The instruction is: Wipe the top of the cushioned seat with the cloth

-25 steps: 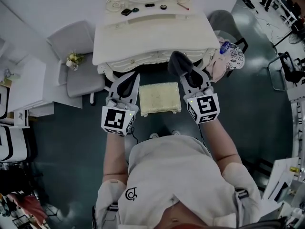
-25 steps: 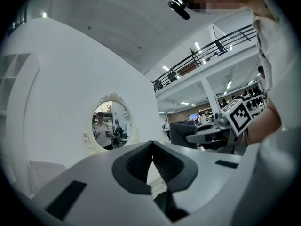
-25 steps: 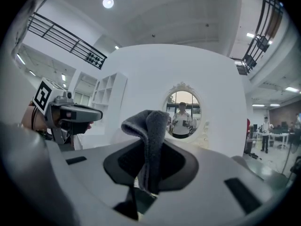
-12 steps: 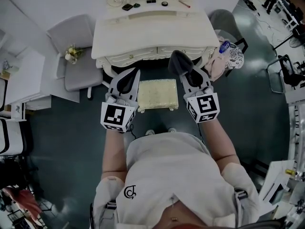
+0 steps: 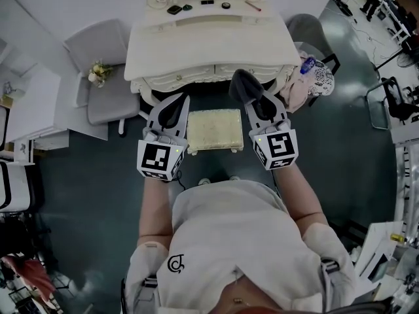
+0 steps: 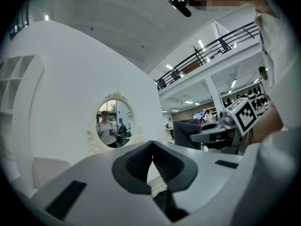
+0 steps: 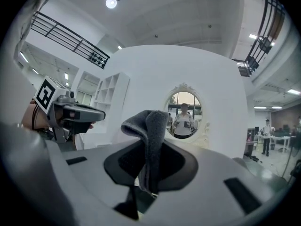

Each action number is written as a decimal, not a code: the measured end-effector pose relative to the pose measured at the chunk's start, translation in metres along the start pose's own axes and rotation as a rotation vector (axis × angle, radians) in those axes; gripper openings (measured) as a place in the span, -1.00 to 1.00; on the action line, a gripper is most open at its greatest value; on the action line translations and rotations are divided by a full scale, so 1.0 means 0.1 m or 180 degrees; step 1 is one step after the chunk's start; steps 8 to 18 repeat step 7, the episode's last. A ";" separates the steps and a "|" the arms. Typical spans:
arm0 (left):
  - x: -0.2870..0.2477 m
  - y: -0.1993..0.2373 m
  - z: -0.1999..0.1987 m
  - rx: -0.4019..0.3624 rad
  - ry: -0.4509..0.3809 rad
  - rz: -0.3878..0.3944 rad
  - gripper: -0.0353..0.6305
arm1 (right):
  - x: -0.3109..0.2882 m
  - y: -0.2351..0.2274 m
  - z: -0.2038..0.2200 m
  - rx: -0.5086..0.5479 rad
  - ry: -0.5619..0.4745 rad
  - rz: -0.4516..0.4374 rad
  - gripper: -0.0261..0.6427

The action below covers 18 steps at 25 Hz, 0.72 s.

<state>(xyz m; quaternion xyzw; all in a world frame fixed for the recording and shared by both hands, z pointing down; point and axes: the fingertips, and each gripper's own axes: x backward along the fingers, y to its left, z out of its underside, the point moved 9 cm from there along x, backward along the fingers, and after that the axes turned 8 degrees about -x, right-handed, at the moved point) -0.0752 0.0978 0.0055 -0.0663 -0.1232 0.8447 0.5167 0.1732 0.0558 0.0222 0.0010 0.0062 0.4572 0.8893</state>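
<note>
The right gripper (image 5: 257, 105) pinches a dark grey soft cloth (image 5: 239, 86) near the far right corner of the pale square cushioned seat (image 5: 215, 129); the left gripper (image 5: 175, 108) has its jaws together, empty.

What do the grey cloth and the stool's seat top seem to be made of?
Cloth: probably microfibre or fleece, dark grey and matt; it shows a fuzzy nap and folds limply. Cushioned seat: seemingly cream fabric over padding, faintly mottled; its weave is too small to tell.
</note>
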 end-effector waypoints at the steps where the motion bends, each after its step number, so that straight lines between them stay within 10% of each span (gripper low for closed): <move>1: 0.00 -0.01 0.01 0.0003 0.0001 0.0006 -0.85 | 0.00 0.00 0.00 0.0007 -0.0005 0.0003 -0.72; 18: -0.03 0.01 0.09 0.0036 0.0084 -0.0032 -0.86 | -0.07 -0.01 -0.03 0.0011 -0.0022 0.0014 -0.72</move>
